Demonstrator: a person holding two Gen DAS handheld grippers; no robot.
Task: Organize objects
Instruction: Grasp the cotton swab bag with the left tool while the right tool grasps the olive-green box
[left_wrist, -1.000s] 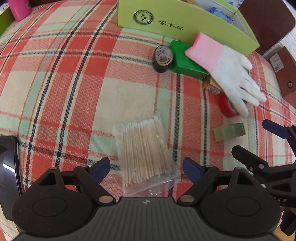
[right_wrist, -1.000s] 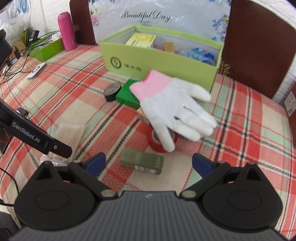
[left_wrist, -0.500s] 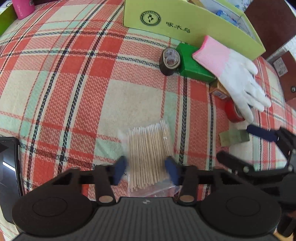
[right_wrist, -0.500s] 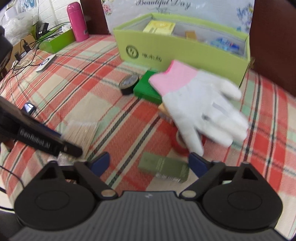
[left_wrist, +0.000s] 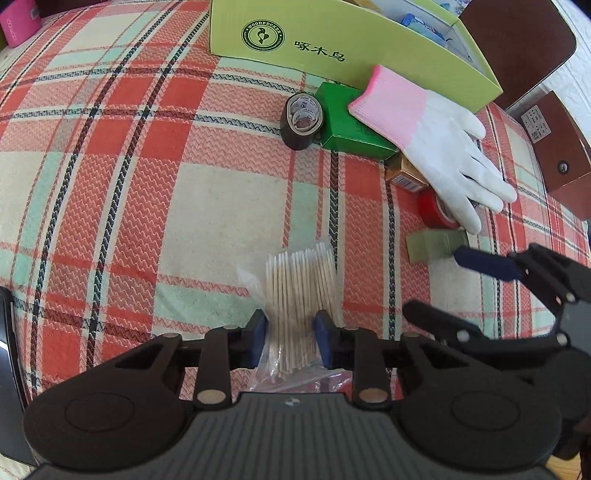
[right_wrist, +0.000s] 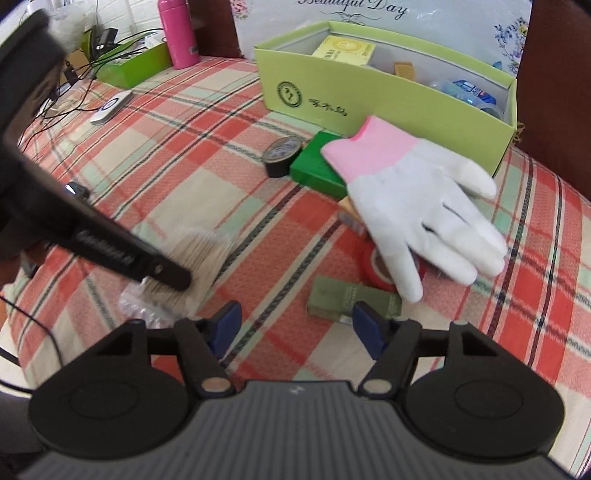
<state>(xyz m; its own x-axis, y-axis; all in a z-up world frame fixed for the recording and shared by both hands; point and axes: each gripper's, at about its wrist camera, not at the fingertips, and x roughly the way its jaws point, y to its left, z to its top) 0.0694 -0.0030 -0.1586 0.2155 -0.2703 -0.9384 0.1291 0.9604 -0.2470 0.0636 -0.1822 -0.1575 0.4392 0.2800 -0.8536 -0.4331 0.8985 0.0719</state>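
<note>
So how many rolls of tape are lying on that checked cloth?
2. A black roll stands beside the green box; a red roll lies partly under the glove. Others may be hidden.

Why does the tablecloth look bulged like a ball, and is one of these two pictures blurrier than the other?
Both views use fisheye lenses, so the flat plaid tablecloth bows outward; left wrist view: sharp, even daylight, the print on the green box readable; right wrist view: softer, with the bag of cotton swabs and the left gripper smeared by motion blur.

Plaid-clothed table (right_wrist: 207, 192), brown chairs (right_wrist: 554, 74), white brick wall (right_wrist: 122, 14).
</note>
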